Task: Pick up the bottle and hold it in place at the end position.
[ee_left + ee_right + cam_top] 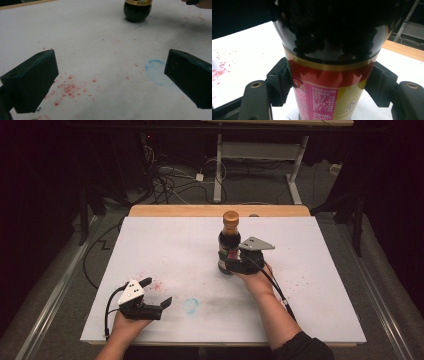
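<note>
Two grippers: my right gripper (231, 261) clamps the dark sauce bottle (229, 241) at its label, upright mid-table (165, 245). Left gripper (156, 293) sits wide apart, well off the bottle. I'd keep the squeeze level so it can't tip.

Dark glass bottle (229, 245) standing upright on the white counter (165, 245), right of centre, toward the far half. Brown-orange cap on top, dark liquid inside, label with a gold band, red and pink panels and small print. Right tongs (227, 262) clamp the lower body at label height, one jaw pressed on each side. In the left gripper view the rounded dark base sits flat on the counter.
</note>
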Tool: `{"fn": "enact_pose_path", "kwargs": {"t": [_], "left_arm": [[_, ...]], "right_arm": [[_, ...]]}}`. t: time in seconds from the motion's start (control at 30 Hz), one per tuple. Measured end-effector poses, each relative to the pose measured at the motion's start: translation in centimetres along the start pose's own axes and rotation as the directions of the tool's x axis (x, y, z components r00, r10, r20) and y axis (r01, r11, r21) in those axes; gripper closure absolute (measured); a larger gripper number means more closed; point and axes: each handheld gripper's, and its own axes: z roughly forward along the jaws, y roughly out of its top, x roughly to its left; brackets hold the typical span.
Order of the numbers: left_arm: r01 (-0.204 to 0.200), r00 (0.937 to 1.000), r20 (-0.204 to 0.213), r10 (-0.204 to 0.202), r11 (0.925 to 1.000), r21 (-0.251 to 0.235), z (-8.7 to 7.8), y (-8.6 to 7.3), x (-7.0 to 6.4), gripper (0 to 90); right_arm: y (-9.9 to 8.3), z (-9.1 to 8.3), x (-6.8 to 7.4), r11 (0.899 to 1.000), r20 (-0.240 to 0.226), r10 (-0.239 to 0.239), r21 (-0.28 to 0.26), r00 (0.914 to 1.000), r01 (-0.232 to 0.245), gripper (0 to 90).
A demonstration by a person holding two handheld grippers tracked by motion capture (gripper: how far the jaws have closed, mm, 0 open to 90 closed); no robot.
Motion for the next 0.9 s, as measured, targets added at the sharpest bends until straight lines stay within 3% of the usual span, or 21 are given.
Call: {"fn": "enact_pose_path", "kwargs": {"t": [0.4,0.9], "left_arm": [[-0.004,1.0,0.005,0.004,1.0,-0.001,0.0,0.0,0.0,0.0],[-0.006,1.0,0.001,0.006,1.0,0.002,0.0,-0.1,0.0,0.0]], "right_arm": [[-0.1,1.7,0.5,1.0,-0.01,0.005,0.003,0.9999,-0.005,31.5],[-0.4,1.6,0.5,1.0,-0.018,0.002,0.0,0.9998,-0.002,29.6]]}}
